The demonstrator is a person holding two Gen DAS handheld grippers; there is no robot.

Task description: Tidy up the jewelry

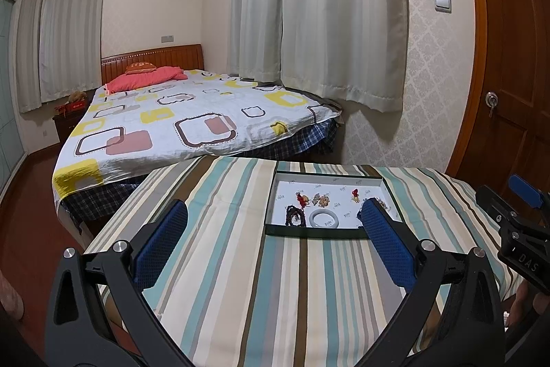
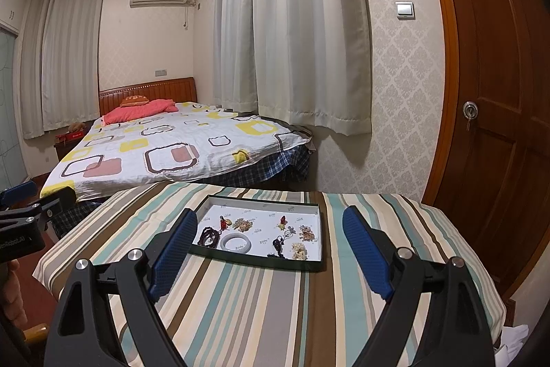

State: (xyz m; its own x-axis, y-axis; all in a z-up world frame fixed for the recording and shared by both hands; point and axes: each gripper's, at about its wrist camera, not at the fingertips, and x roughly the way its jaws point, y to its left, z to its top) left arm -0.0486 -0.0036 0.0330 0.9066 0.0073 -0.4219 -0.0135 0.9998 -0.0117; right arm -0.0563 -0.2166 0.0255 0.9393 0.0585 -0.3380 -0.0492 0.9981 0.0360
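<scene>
A shallow dark-green tray (image 2: 311, 266) with a white floor lies on the striped table; it also shows in the left wrist view (image 1: 311, 233). In it lie a pale jade bangle (image 2: 235, 243), dark bead strings (image 2: 208, 236), a red charm (image 2: 282, 220) and several gold-toned pieces (image 2: 299, 250). The bangle (image 1: 323, 219) and dark beads (image 1: 294, 217) show in the left wrist view too. My right gripper (image 2: 271, 219) is open and empty, held above the table just short of the tray. My left gripper (image 1: 275, 212) is open and empty, to the tray's left.
The table wears a striped cloth (image 2: 261, 305). A bed (image 2: 172, 147) stands behind the table, with curtains (image 2: 292, 23) beyond. A wooden door (image 2: 498, 92) is on the right. The right gripper's body shows at the right edge of the left wrist view (image 1: 515, 222).
</scene>
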